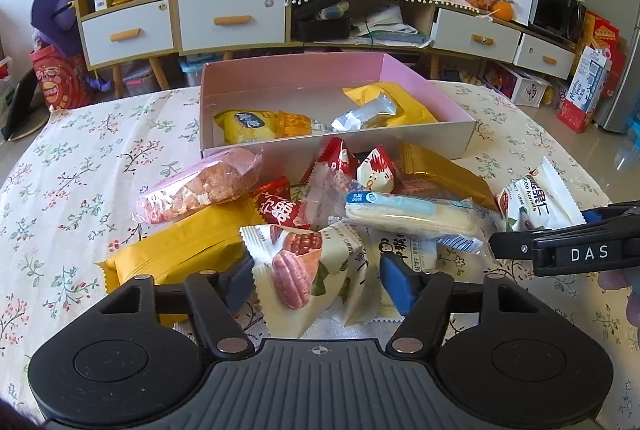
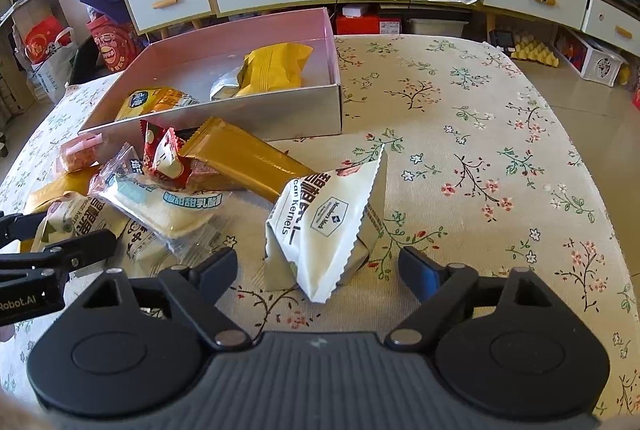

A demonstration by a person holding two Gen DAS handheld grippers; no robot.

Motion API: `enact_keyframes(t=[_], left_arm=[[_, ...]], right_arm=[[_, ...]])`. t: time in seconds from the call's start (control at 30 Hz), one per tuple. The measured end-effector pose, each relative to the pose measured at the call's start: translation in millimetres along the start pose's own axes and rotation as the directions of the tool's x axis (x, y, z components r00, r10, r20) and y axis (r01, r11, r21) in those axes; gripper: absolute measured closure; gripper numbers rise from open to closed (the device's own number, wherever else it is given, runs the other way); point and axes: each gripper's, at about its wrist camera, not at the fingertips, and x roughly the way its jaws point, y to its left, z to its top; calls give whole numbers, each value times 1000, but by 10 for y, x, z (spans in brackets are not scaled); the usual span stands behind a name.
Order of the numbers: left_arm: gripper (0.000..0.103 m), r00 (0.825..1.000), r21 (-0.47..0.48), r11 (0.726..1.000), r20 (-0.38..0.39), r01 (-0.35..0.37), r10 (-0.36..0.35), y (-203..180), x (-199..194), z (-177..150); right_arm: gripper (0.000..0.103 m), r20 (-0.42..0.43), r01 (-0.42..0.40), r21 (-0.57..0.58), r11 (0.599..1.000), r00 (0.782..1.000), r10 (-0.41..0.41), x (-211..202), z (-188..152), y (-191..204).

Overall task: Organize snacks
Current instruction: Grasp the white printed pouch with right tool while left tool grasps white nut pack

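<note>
Straddling crinkly pecan packets, my left claw (image 1: pixel 316 280) and right claw (image 2: pixel 318 270) gape wide, gripping nothing, over the floral worktop (image 2: pixel 460 134).

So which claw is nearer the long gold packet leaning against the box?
Right. The right claw sits just short of the gold packet, straddling a white pecan pouch. The left claw is farther back behind the pile.

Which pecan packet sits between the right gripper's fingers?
The white pecan kernels packet standing alone on the tablecloth; the other pecan packet lies in the pile.
</note>
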Motion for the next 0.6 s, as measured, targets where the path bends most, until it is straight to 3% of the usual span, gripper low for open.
enact_keyframes(t=[0.33, 0.6], left_arm=[[51, 1000, -7, 1000, -9, 4, -4, 12, -20, 24], [53, 1000, -4, 1000, -15, 4, -4, -1, -28, 33]], right_arm=[[37, 2, 4, 7, 1000, 1000, -4, 13, 13, 13], [52, 8, 10, 19, 1000, 1000, -10, -9, 24, 12]])
